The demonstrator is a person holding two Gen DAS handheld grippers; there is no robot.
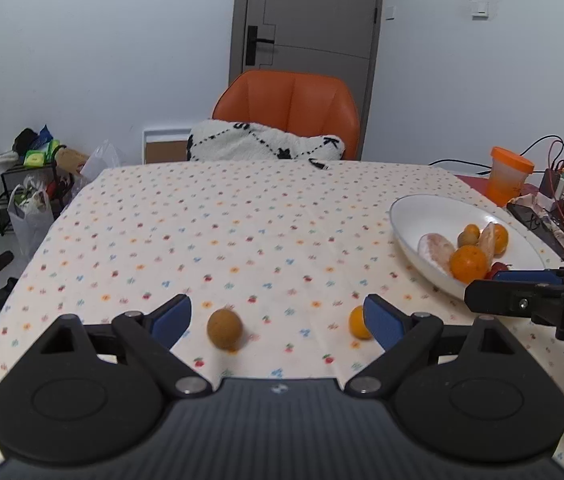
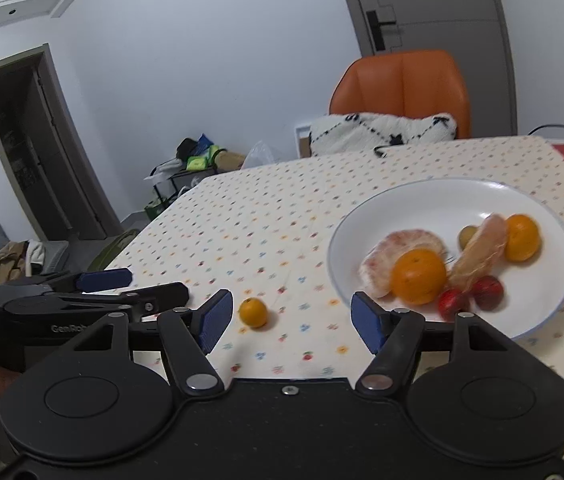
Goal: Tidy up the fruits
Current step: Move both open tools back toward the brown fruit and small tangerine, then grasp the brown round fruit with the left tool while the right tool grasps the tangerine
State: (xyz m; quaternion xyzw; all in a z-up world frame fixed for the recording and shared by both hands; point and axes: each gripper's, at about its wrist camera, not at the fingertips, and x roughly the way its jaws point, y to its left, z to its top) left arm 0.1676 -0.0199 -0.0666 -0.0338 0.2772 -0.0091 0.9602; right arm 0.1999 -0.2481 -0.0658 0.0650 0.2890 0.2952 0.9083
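A brown kiwi [image 1: 224, 329] lies on the flowered tablecloth between the open fingers of my left gripper [image 1: 278, 322], nearer the left pad. A small orange [image 1: 359, 323] sits just beside the right pad. The same small orange [image 2: 253, 312] shows in the right wrist view, inside the left half of my open right gripper [image 2: 286, 322], which holds nothing. A white plate [image 2: 409, 200] to the right carries oranges, pomelo pieces, a small green fruit and red fruits. The plate [image 1: 413, 212] also lies at the right of the left view. The right gripper's fingers [image 1: 493, 296] reach in by its near rim.
An orange chair [image 1: 287, 110] with a white cushion stands behind the table's far edge. An orange-lidded cup [image 1: 507, 176], cables and clutter crowd the far right corner. A rack with bags [image 1: 22, 184] and shoes stand on the floor to the left.
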